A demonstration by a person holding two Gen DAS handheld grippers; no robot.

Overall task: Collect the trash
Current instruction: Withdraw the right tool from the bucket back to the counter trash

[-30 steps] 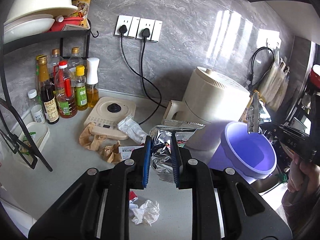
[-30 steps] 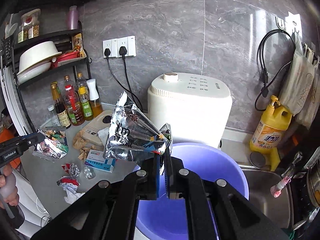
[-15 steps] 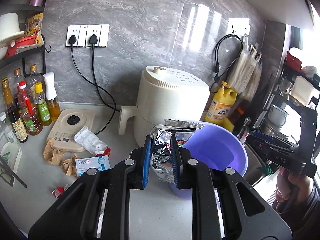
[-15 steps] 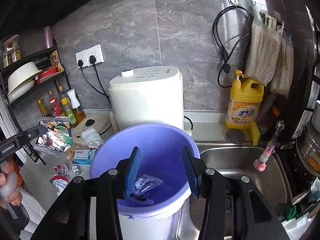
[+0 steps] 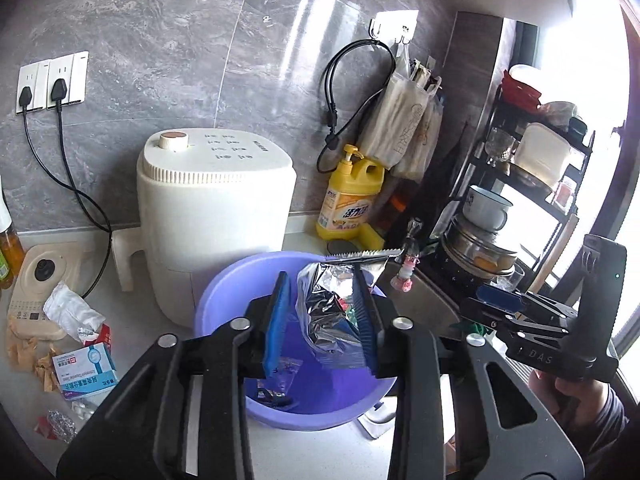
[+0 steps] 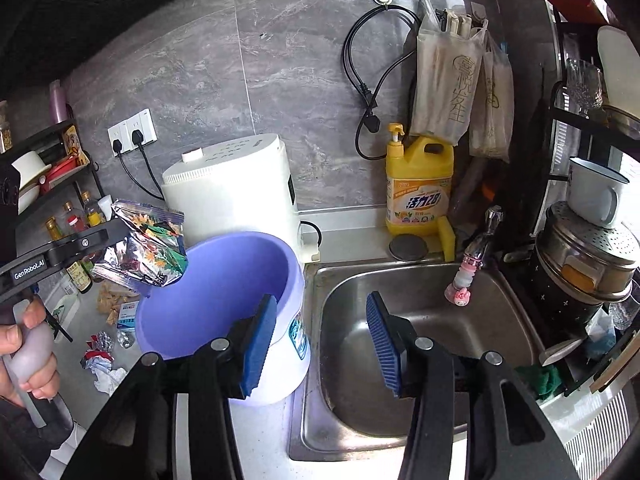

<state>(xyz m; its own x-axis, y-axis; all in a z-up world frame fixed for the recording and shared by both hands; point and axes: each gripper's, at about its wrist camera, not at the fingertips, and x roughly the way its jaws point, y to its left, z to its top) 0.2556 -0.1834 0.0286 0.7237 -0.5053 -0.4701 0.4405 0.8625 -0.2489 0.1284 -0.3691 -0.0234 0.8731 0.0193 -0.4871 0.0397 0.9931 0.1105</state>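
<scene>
The left tool (image 5: 322, 320) is positioned over the purple bucket (image 5: 224, 292). Its jaws have just been opening and now stand apart. A foil bag (image 5: 326, 320) sits between them: it leans against the right pad, and a clear gap separates it from the left pad (image 5: 276, 320). The bag is therefore no longer clamped. In the right wrist view, the same bag (image 6: 146, 248) hangs at the tip of the left tool, above the bucket rim (image 6: 240, 240).

The right tool (image 6: 320, 336) is open and empty. Its jaws have just been opening. It points at the boundary between the bucket and the steel sink (image 6: 420, 320). One wrapper (image 5: 280, 376) lies on the bucket floor.

The bucket stands on the bench (image 5: 132, 392), in front of a white appliance (image 5: 216, 216) and immediately left of the sink.

Trash remaining on the bench, left of the bucket:
- a blue-and-white box (image 5: 84, 368);
- brown paper scraps (image 5: 28, 348);
- a white crumpled wrapper (image 5: 70, 312);
- a small foil ball (image 5: 60, 428).

A yellow detergent bottle (image 6: 418, 184) stands behind the sink. A hand (image 6: 30, 348) grips the left tool handle.
</scene>
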